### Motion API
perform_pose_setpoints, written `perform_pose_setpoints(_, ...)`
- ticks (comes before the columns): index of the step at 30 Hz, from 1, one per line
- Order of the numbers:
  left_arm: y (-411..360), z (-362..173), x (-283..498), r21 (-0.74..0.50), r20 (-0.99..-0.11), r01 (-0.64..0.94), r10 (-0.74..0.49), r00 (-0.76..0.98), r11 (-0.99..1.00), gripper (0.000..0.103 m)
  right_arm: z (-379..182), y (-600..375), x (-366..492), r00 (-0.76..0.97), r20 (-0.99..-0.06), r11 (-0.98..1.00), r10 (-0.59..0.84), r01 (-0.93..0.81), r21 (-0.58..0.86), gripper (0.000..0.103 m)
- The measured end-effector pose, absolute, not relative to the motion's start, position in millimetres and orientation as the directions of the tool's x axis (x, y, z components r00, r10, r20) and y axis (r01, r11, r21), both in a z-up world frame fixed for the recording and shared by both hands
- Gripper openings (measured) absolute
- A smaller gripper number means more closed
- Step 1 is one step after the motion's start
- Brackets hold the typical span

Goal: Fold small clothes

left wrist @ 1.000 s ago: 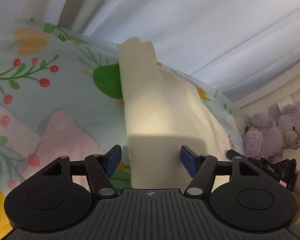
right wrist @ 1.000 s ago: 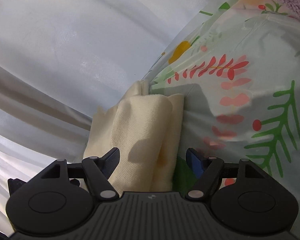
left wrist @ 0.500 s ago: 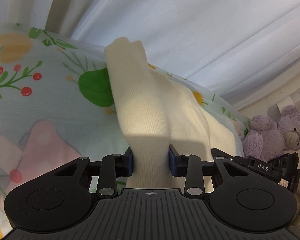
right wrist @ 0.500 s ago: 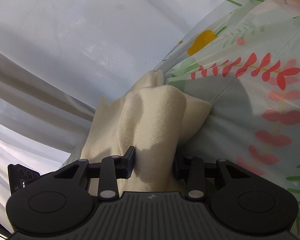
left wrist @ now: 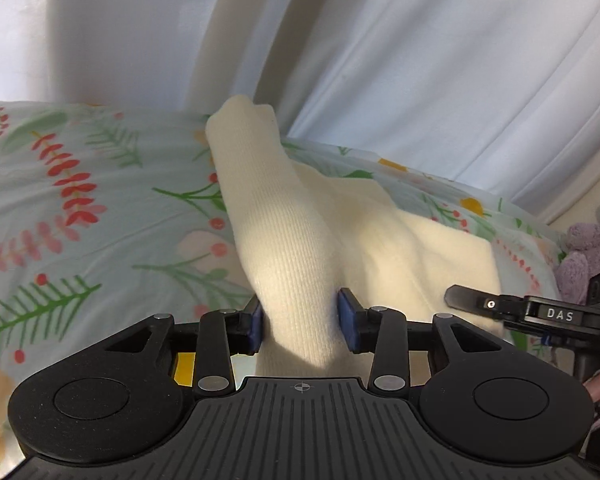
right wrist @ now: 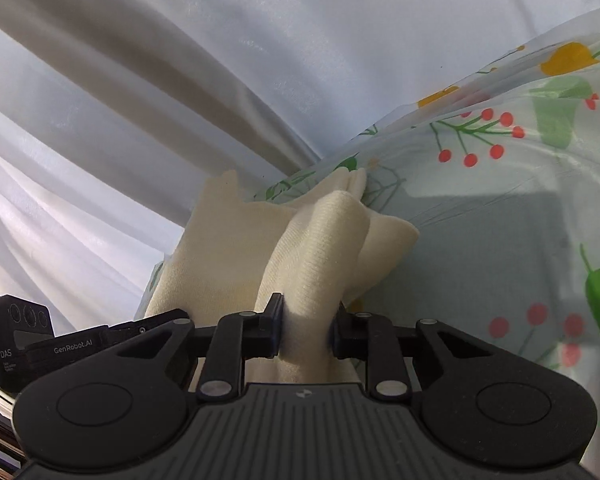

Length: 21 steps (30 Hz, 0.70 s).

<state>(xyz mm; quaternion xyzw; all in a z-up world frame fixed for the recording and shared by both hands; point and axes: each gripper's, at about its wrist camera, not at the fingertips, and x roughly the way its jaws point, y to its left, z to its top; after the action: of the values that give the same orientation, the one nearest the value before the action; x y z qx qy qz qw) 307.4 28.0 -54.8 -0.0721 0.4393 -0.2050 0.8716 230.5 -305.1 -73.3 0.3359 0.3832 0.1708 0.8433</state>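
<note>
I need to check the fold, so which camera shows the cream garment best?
The left wrist view: the cream garment spreads across the floral sheet beyond the jaws. The right wrist view shows it bunched and partly hidden.

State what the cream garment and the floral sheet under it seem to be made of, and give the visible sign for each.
Cream garment: likely a soft knit, cotton or similar; fine parallel ribs show and it drapes matte. Floral sheet: probably a thin, smooth woven or synthetic cloth; printed pattern, shallow creases, and in the right wrist view a slight sheen.
</note>
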Motion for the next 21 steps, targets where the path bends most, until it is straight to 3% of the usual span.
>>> perform_pose_setpoints(4, 50.2, -55.4, 299.2, -0.292, -0.740, 0.238, -0.377, 0.558, 0.926, 0.046, -63.0, -287.6, 220.0, 0.672, -0.611, 0.837, 0.419, -0.024, 0.547, 0.040)
perform_pose_setpoints(7, 57.4, -44.5, 288.8, -0.208, -0.702, 0.224, -0.305, 0.643, 0.952, 0.049, -39.9, -291.1, 200.3, 0.732, -0.612, 0.885, 0.298, 0.028, 0.464, 0.044)
perform_pose_setpoints(10, 48.6, -43.9, 287.8, -0.179, -0.679, 0.244, -0.299, 0.670, 0.953, 0.053, -18.8, -286.9, 189.0, 0.771, -0.575, 0.899, 0.274, 0.008, 0.438, 0.045)
perform_pose_setpoints(12, 38.3, -49.6, 291.7, -0.206, -0.690, 0.259, -0.328, 0.645, 0.944, 0.053, -16.8, -268.1, 199.9, 0.756, -0.577, 0.912, 0.308, -0.062, 0.405, 0.044)
perform_pose_setpoints(15, 23.3, -63.2, 295.4, -0.193, -0.712, 0.256, -0.315, 0.628, 0.947, 0.054, -33.7, -220.4, 211.8, 0.695, -0.637, 0.938, 0.333, -0.178, 0.297, 0.028)
perform_pose_setpoints(18, 13.7, -74.7, 293.7, -0.112, -0.711, 0.265, -0.264, 0.652, 0.958, 0.070, -48.5, -196.9, 207.8, 0.700, -0.674, 0.970, 0.236, -0.208, 0.124, 0.018)
perform_pose_setpoints(20, 15.3, -76.4, 292.7, -0.115, -0.714, 0.257, -0.260, 0.650, 0.959, 0.072, -50.6, -201.2, 202.0, 0.734, -0.665, 0.986, 0.137, -0.166, 0.021, 0.018)
perform_pose_setpoints(21, 17.9, -73.8, 290.4, -0.128, -0.720, 0.255, -0.267, 0.641, 0.958, 0.071, -50.8, -206.5, 202.4, 0.731, -0.669, 0.988, 0.135, -0.151, 0.034, 0.018)
